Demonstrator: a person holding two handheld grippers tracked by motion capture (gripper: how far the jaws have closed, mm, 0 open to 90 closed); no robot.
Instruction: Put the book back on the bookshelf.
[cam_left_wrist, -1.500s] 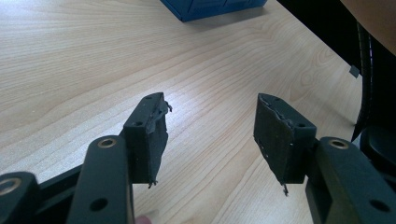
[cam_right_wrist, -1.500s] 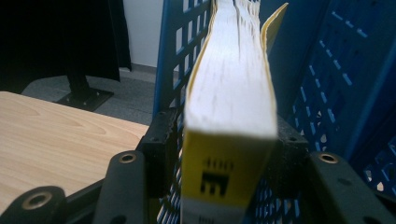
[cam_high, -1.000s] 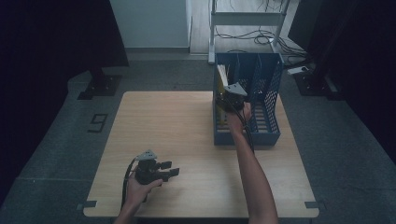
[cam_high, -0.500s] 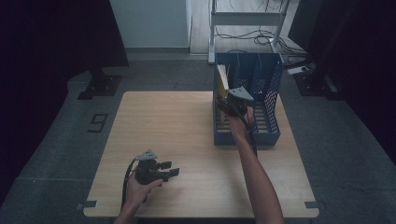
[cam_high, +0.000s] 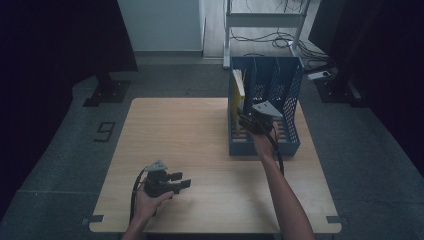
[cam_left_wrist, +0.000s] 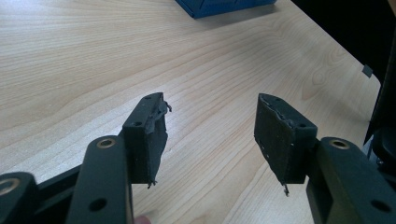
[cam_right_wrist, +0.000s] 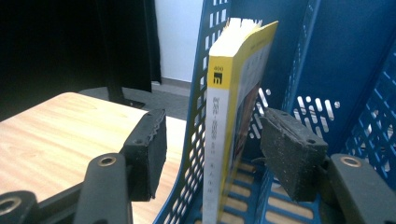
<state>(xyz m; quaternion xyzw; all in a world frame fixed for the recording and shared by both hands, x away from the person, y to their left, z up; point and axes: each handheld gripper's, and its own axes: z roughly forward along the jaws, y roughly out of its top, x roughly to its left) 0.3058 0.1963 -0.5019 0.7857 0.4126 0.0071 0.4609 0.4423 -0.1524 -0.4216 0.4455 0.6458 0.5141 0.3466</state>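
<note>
perforated blue plastic rack (cam_high: 292, 107), yellow paperback (cam_right_wrist: 233, 112)

A yellow-spined book (cam_right_wrist: 219, 135) stands in a blue perforated file rack (cam_high: 290, 107) on a pale wood-grain table (cam_high: 190, 130).

A white metal rack (cam_high: 265, 20) with cables (cam_high: 250, 40) stands beyond the table (cam_high: 190, 130).

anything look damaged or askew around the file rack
The yellow book in the blue file rack leans a little instead of standing straight, and its top page edges look ragged. The left gripper pads are frayed at the edges. Nothing is spilled.
</note>
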